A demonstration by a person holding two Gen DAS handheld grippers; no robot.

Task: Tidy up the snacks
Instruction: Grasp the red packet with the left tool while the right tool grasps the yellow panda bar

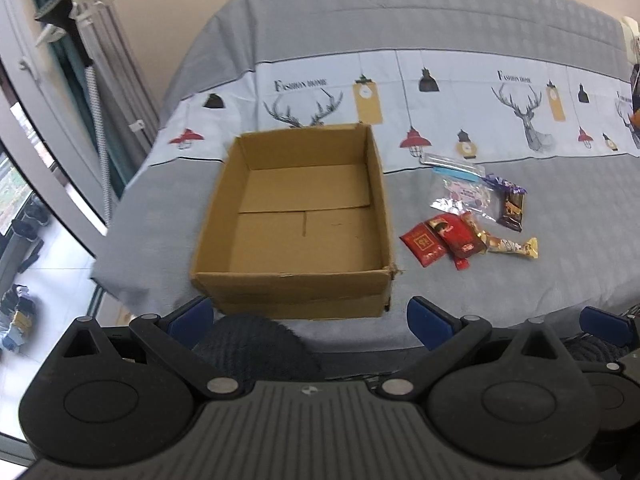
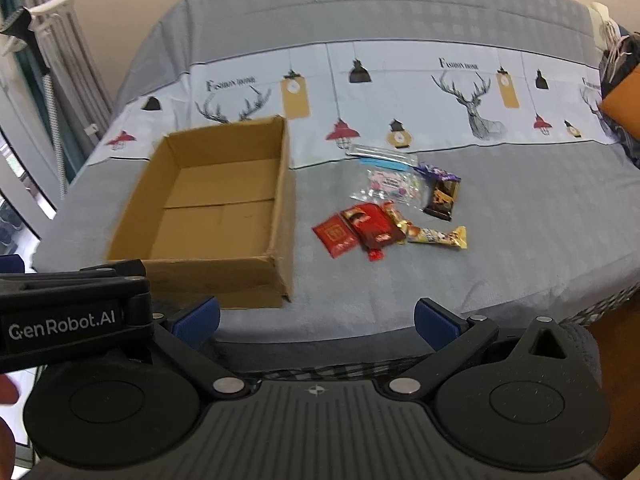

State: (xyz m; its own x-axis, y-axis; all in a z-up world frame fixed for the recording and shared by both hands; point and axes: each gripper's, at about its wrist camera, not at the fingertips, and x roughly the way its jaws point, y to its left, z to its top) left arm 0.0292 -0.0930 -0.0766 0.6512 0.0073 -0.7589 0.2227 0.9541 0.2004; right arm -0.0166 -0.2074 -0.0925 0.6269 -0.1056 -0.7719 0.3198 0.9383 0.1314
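Observation:
An open cardboard box point(image 1: 304, 216) point(image 2: 212, 208) with nothing inside sits on a cloth-covered table. To its right lies a small pile of snacks: a red packet point(image 1: 423, 243) point(image 2: 335, 235), a red bar point(image 1: 456, 237) point(image 2: 370, 224), a gold bar point(image 1: 512, 246) point(image 2: 438, 237), a dark chocolate packet point(image 1: 511, 208) point(image 2: 442, 198) and a clear zip bag point(image 1: 460, 188) point(image 2: 390, 178). My left gripper point(image 1: 310, 318) hangs open at the table's near edge, in front of the box. My right gripper point(image 2: 316, 316) is also open, short of the snacks, holding nothing.
The grey tablecloth point(image 1: 460, 92) carries a pale band printed with deer and lamps. A window and curtain point(image 1: 52, 128) stand at the left, with a clip stand point(image 1: 80, 4). An orange-brown object point(image 2: 622, 108) sits at the table's right edge. The left gripper's body point(image 2: 68, 316) shows in the right wrist view.

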